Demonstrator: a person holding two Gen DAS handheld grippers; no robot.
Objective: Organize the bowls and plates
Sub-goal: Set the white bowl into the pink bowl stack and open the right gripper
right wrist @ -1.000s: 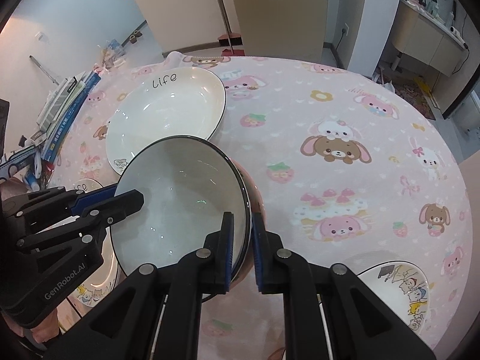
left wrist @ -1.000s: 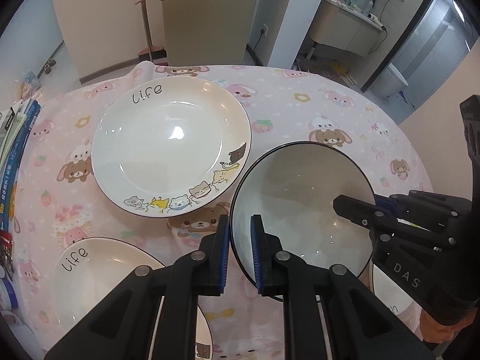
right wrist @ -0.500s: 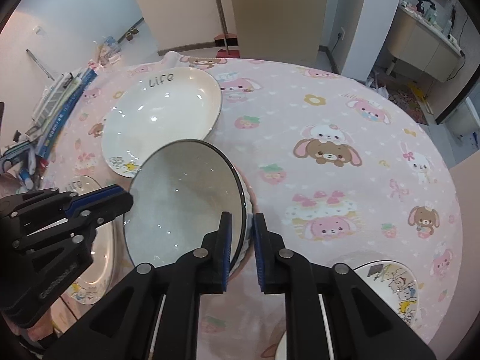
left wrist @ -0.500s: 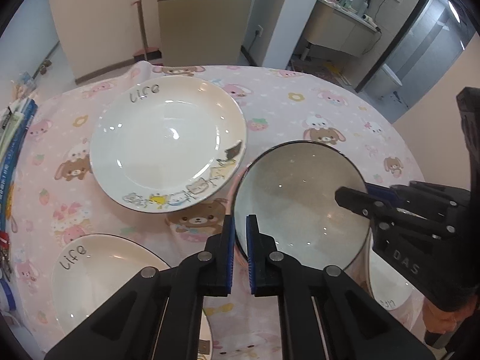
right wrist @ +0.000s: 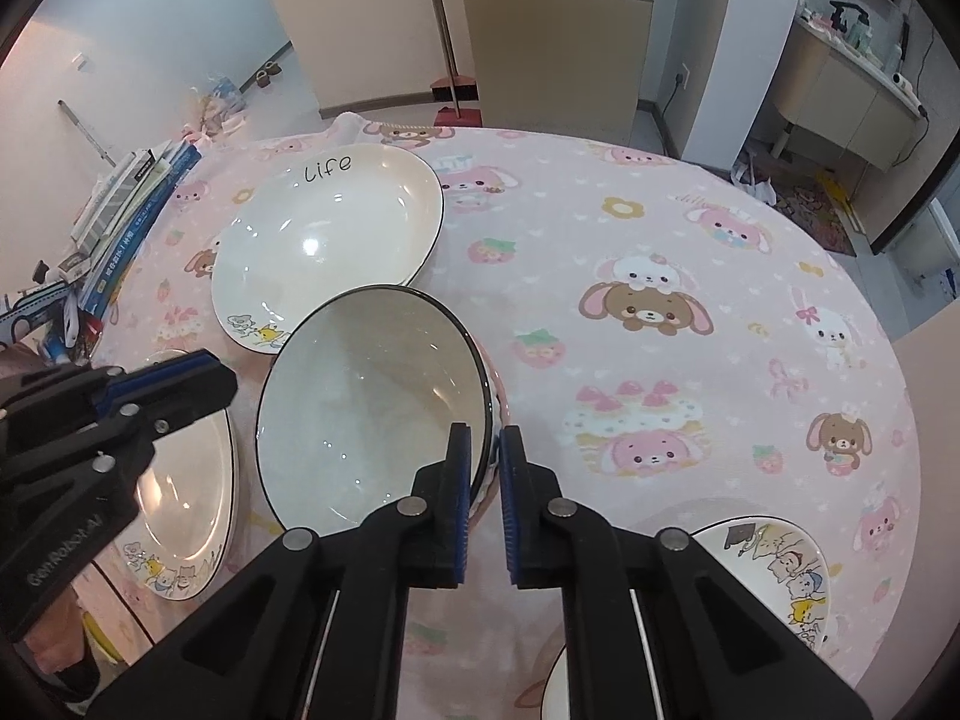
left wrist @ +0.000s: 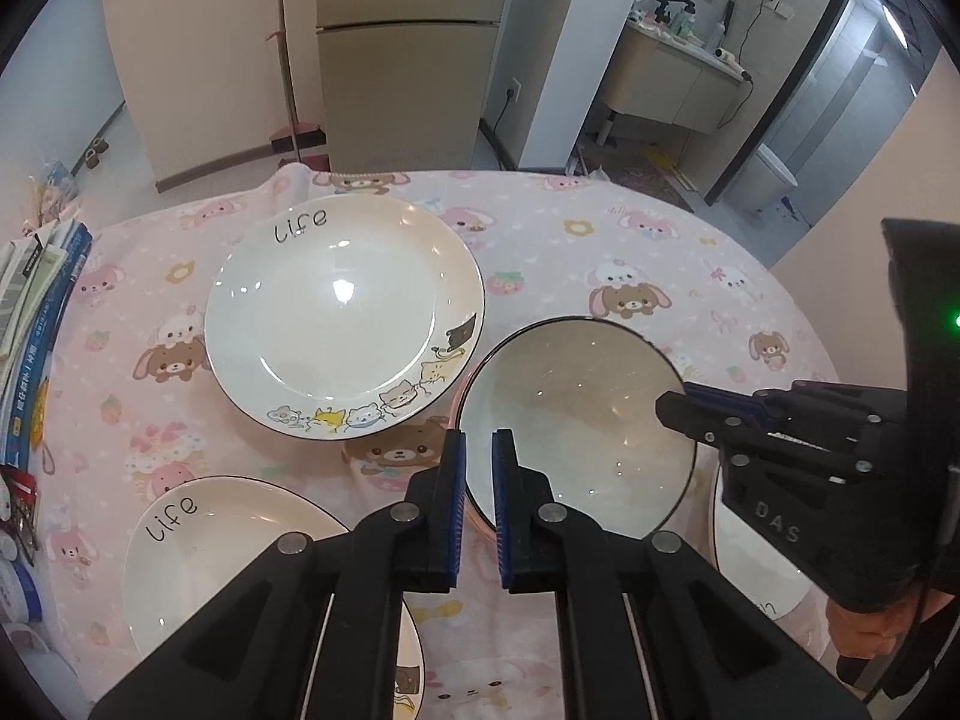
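A black-rimmed bowl (right wrist: 372, 402) sits near the middle of the round surface (right wrist: 690, 228) covered in a pink cartoon cloth, and both tools grip it from opposite sides. The right tool (right wrist: 485, 468) is clamped on the bowl's near-right rim — one blue pad inside, one outside. The left tool (left wrist: 477, 468) pinches the rim on the opposite side, its pads drawn tight on the edge. Whether the bowl's base touches the cloth is hard to tell from either view.

Just beyond the bowl lies a large cream plate (left wrist: 345, 315) lettered "Life", with cartoon cats along its rim. A second such plate (left wrist: 228, 564) lies beside the bowl on the left tool's side. A small dish with cartoon figures (right wrist: 774, 564) rests on the bowl's other side, near the surface's edge. Books (right wrist: 129, 210) are stacked beyond the plates at the surface's far-left edge.
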